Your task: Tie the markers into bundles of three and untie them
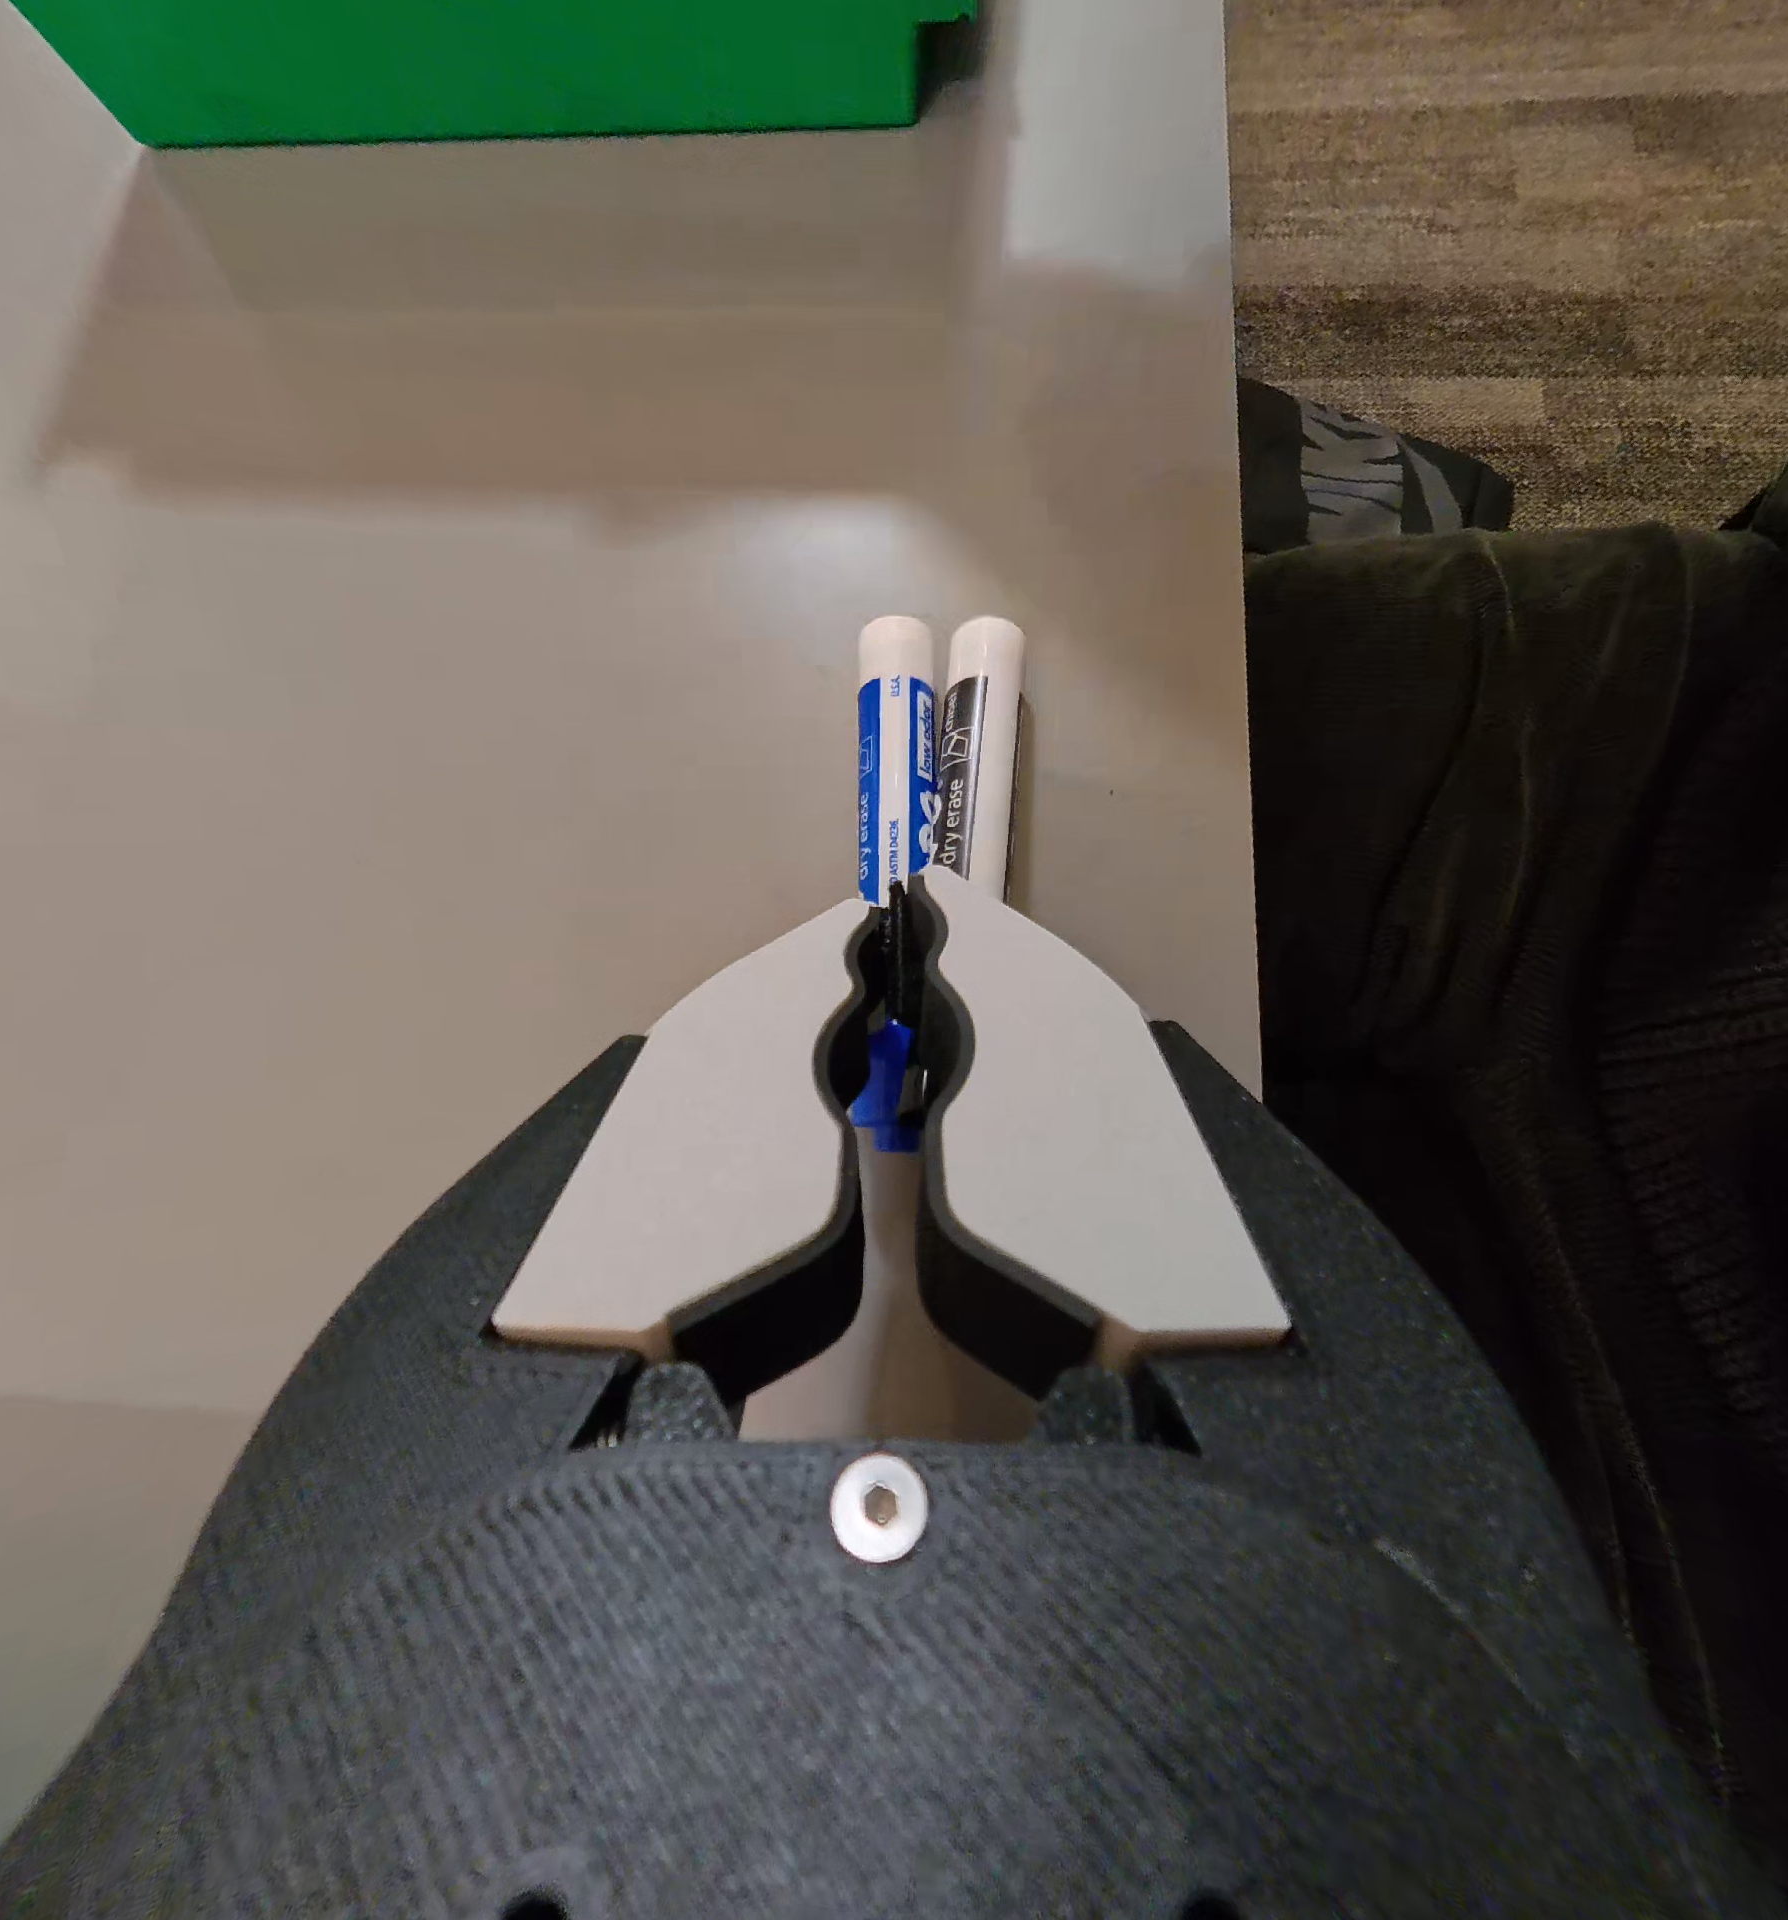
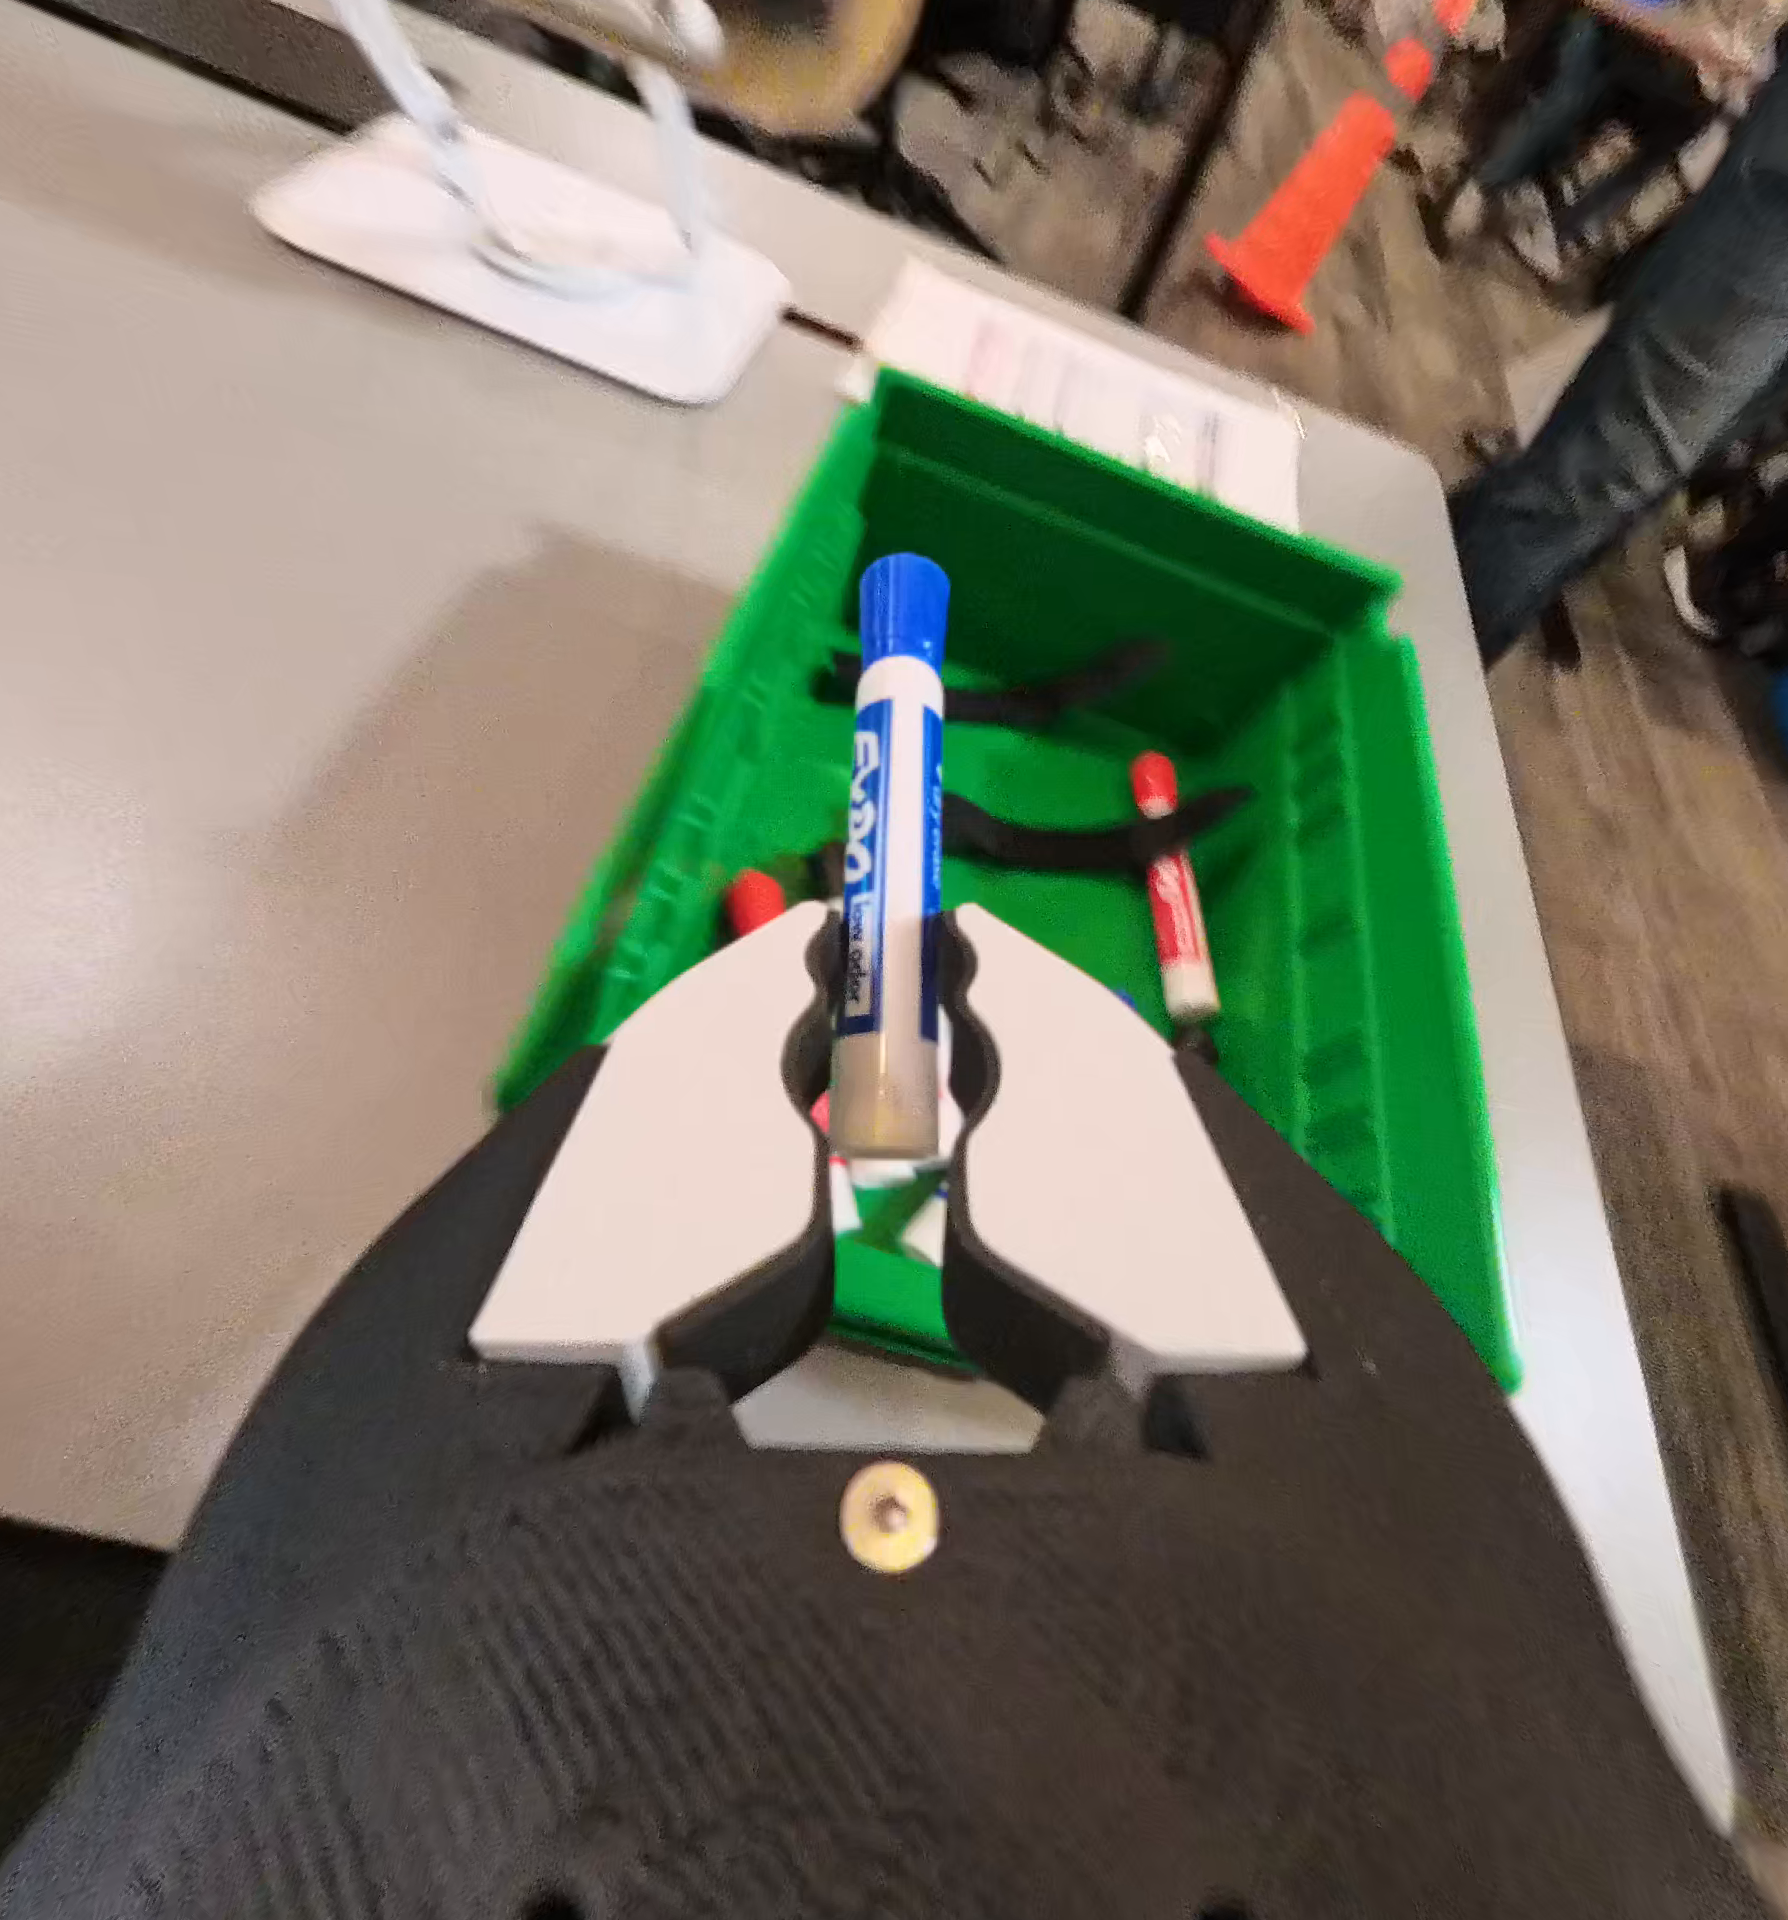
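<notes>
Over green bin (image 2: 1357,935), right jaws clamped on blue marker (image 2: 895,810); left jaws together above two markers (image 1: 895,769).

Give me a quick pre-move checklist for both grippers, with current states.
1. Right gripper shut on blue marker: ok.
2. Marker cap on: ok.
3. Marker over green bin: ok.
4. Bin floor below marker free of red markers: cannot tell, blurred.
5. Left gripper jaws nearly closed over two markers on table; grip: cannot tell.
6. Black-label marker close to table edge: not ok.
</notes>
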Tool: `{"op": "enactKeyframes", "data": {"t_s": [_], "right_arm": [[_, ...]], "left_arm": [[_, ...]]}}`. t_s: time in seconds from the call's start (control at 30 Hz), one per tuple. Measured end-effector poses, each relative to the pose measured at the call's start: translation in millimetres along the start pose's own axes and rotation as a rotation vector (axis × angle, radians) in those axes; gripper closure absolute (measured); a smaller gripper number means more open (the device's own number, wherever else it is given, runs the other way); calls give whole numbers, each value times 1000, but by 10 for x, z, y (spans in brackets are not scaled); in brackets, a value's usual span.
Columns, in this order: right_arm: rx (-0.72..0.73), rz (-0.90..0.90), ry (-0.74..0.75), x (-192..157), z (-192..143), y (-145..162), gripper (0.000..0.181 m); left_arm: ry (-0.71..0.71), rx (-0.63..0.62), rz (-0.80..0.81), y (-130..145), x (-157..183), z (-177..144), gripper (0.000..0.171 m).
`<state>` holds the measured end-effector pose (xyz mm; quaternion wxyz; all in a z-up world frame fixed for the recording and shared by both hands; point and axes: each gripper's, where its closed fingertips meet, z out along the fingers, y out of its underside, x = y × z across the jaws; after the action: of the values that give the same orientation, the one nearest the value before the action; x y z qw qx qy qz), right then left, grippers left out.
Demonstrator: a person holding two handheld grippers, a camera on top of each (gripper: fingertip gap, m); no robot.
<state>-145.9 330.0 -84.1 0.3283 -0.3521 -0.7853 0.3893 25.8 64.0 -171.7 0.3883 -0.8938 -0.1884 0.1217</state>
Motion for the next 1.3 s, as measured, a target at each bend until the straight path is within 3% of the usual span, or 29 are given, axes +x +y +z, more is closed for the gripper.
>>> {"op": "enactKeyframes", "data": {"t_s": [0.17, 0.27, 0.33, 0.4, 0.5, 0.63, 0.73, 0.97, 1.07, 1.13, 1.3], "right_arm": [[-127, 153, 9, 186, 263, 534, 162], [-79, 43, 89, 205, 206, 413, 133], [6, -61, 104, 83, 79, 149, 130], [102, -158, 15, -294, -45, -118, 135], [195, -246, -274, -1256, -143, -305, 140], [135, -443, -629, -2484, -107, -48, 140], [73, -650, -721, -2866, 28, 207, 137], [-130, -561, -988, -3057, 160, 471, 136], [-114, -546, -1010, -3048, 181, 483, 142], [-88, -591, -1004, -3045, 160, 489, 160], [-76, -642, -966, -3089, 154, 480, 163]], "left_arm": [[-2, -1, -1, -12, 8, 5, 165], [-7, -2, 6, -22, 13, 5, 165], [-9, 0, 7, -30, 10, 3, 165], [-6, 3, 3, -33, 13, 2, 165], [2, 0, -2, -22, 19, 17, 165], [11, -3, -6, -14, 37, 32, 165], [7, -1, 2, -26, 42, 19, 165], [23, 17, 31, -70, 100, 12, 165], [23, 13, 41, -61, 108, 31, 165], [14, 24, 37, -74, 89, 25, 165], [16, 32, -14, -59, 43, 14, 165]]}}
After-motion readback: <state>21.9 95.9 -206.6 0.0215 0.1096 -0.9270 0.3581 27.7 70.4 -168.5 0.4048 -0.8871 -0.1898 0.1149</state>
